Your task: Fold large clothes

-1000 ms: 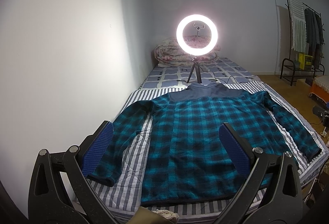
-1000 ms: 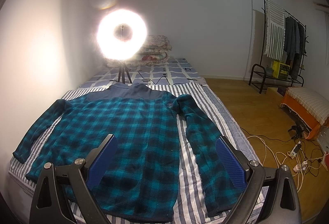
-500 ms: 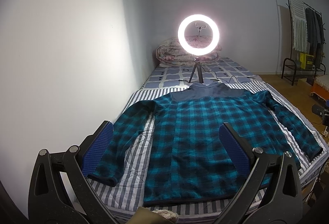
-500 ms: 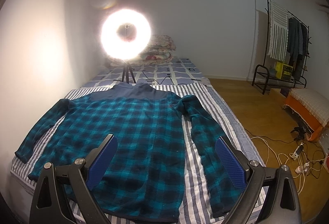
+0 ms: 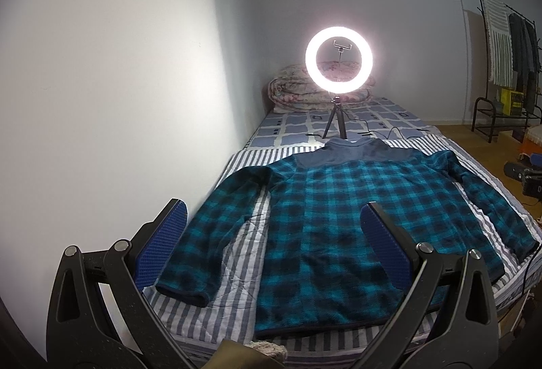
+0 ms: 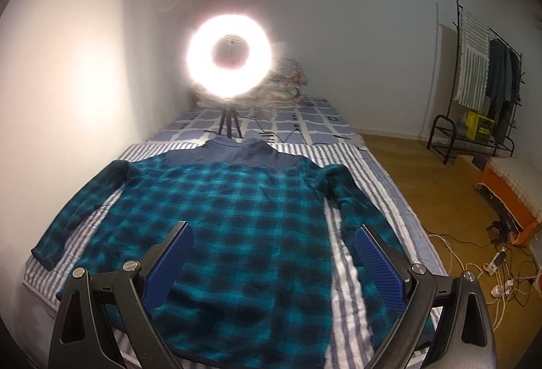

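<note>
1. Left wrist view: My left tool (image 5: 271, 240) hangs above the foot of the bed (image 5: 369, 121), its blue-padded fingers (image 5: 382, 247) spread wide and holding nothing. The plaid fleece shirt (image 5: 338, 226) lies flat and face down on the striped sheet (image 5: 237, 250), collar toward the ring light (image 5: 338, 60), hem near me, both sleeves angled out from the body. The near sleeve cuff (image 5: 181, 291) lies just inside the bed's edge, beside the wall (image 5: 118, 98).

2. Right wrist view: My right tool (image 6: 272, 250) is likewise spread apart and empty, poised over the lower right part of the shirt. The right sleeve (image 6: 359, 220) runs alongside the body with a strip of sheet between them. Cables (image 6: 474, 267) trail across the wooden floor (image 6: 423, 192) beside the bed.

3. Risks from here, as I judge them: No fold has begun. Thick fleece could slip from a shallow pinch, leaving a crooked fold. Grabbing too deep could catch the striped sheet along with the sleeve and drag it. The ring light's tripod (image 6: 229, 121) stands just beyond the collar, so a fold swung too far forward could knock it over.
</note>
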A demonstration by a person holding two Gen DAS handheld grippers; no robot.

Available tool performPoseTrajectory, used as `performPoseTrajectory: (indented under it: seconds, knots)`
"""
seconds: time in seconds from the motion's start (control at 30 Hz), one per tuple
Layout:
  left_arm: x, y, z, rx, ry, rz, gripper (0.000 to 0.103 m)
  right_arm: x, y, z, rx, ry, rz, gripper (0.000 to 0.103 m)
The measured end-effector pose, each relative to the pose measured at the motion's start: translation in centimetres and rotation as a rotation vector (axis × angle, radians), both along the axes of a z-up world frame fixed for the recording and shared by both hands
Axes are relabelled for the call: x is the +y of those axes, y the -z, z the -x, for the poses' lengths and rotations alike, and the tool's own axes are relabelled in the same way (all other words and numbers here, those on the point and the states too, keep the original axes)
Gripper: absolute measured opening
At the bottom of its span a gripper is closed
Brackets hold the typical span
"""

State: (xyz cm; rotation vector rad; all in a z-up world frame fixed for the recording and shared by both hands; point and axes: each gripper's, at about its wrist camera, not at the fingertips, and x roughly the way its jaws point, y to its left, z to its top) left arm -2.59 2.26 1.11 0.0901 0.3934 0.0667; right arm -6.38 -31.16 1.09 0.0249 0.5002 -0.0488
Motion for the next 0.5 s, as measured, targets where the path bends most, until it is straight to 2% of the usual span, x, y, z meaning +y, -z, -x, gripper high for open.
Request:
performPoseTrajectory:
  seconds: [0.23,0.5]
  knots:
    - [1.5,0.8,0.7,-0.011,-0.055,-0.025,0.103,3.4,-0.7,-1.4,-0.015,-0.06,0.008,0.097]
    - [4.8,2.5,2.2,0.025,-0.111,0.019,0.103,7.4,-0.7,-3.3,-0.019,-0.124,0.045,0.096]
